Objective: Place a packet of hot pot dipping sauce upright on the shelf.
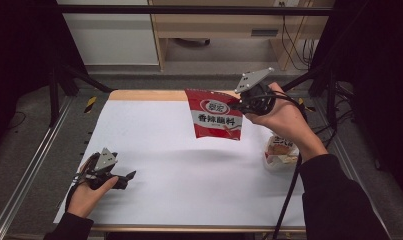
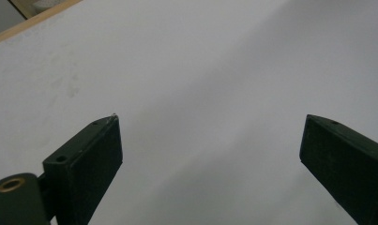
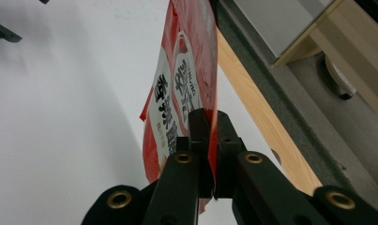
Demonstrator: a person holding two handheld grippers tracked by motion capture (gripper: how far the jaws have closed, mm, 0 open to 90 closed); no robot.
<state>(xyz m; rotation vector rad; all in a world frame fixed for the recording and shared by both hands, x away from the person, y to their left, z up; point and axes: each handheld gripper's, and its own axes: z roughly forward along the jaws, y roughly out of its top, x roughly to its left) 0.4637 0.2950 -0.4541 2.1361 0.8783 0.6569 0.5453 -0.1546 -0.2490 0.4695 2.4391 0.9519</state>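
The right gripper [image 1: 243, 106] pinches the side seam of a red snack bag [image 1: 215, 114], suspending it in the air above the white table [image 1: 154, 150], well clear of the surface. The bag appears light, thin and crinkly, probably slippery; its flat sealed edge offers the surest hold. Its printed face is toward the camera, long axis roughly vertical, slightly tilted. The left gripper [image 1: 125, 179] rests near the table's left edge, jaws wide apart and empty.
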